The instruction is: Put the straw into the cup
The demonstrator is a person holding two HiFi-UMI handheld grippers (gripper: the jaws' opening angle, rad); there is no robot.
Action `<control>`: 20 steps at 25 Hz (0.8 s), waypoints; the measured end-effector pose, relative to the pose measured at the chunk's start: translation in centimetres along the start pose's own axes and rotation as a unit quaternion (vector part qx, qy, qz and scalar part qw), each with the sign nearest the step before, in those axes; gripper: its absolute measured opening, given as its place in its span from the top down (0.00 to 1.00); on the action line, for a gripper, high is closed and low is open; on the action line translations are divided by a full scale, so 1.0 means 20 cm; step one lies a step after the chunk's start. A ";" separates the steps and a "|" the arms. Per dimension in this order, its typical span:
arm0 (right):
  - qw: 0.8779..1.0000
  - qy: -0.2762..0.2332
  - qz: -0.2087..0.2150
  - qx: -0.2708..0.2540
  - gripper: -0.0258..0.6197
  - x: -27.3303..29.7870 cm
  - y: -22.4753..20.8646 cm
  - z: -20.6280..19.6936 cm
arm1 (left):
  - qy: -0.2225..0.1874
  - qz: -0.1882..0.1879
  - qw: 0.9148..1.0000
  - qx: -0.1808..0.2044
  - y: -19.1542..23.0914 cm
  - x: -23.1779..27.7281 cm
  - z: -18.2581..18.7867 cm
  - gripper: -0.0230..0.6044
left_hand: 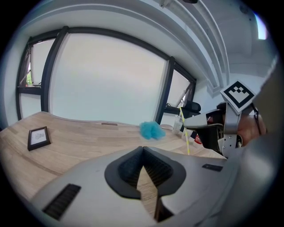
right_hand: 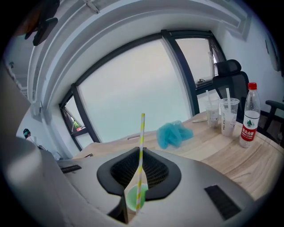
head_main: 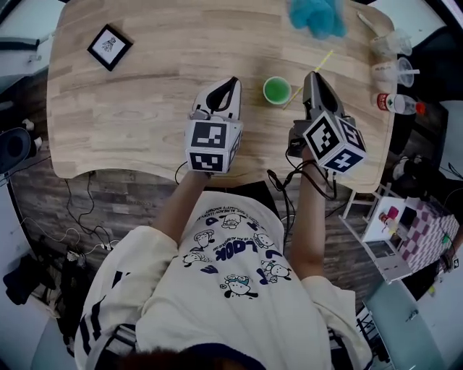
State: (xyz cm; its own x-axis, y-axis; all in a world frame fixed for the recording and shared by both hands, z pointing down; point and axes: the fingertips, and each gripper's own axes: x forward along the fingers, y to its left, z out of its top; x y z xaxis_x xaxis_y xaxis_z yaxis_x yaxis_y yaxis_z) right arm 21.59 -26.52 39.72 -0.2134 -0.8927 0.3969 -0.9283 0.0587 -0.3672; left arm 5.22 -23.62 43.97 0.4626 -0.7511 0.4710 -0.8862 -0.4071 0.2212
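Currently the right gripper [right_hand: 141, 153] has its jaws clamped on the straw [right_hand: 141, 133], yellow-and-white striped, roughly upright along the jaws in its own view and slanting in the head view. The straw's lower end sits at the right rim of the green cup [head_main: 276, 90], which stands on the counter [head_main: 130, 108] between the two grippers. Whether the tip is already past the rim cannot be told. The left gripper [left_hand: 143, 150] has its jaws together on nothing, just left of the cup and not touching it.

Risks, as judged: the cup looks small and light with nothing bracing it, so a tip that catches the rim could push or topple it. The slant may send the tip outside the mouth. Held mid-length, the straw could pivot or buckle in the jaws if pressed down against the rim.

Writing: the shirt [head_main: 231, 253] print reads "LOOK", upside down to the camera. The bottle [right_hand: 249, 116] has a red cap and a red-and-white label, and the plastic cups [right_hand: 228, 115] carry print, but neither is legible. A blue cloth [head_main: 318, 16] and a framed picture [head_main: 110, 47] lie well apart from the cup.
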 end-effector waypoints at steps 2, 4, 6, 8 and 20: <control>1.000 -0.013 0.009 -0.004 0.92 0.02 0.04 0.03 | -0.004 0.004 1.000 -0.001 0.01 0.00 0.01 0.91; 0.999 -0.029 0.015 -0.010 0.92 0.03 0.07 0.05 | -0.007 0.005 1.000 -0.002 0.01 0.00 0.02 0.91; 0.998 -0.047 0.018 -0.027 0.92 0.03 0.09 0.07 | -0.008 0.005 1.000 -0.004 0.01 0.00 0.03 0.91; 0.996 -0.065 0.019 -0.054 0.92 0.04 0.11 0.07 | -0.008 0.006 1.000 -0.005 0.02 0.00 0.02 0.91; 0.987 -0.123 0.044 -0.095 0.92 0.03 0.17 -0.03 | -0.006 0.011 1.000 -0.003 0.03 0.04 0.01 0.91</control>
State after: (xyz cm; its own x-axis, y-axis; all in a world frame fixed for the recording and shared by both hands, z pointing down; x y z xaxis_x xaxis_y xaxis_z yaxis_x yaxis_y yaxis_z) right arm 18.10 -26.62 39.30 -0.2369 -0.9605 0.1463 -0.9550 0.2025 -0.2168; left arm 5.17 -24.57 44.38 0.4434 -0.7660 0.4655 -0.8962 -0.3869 0.2170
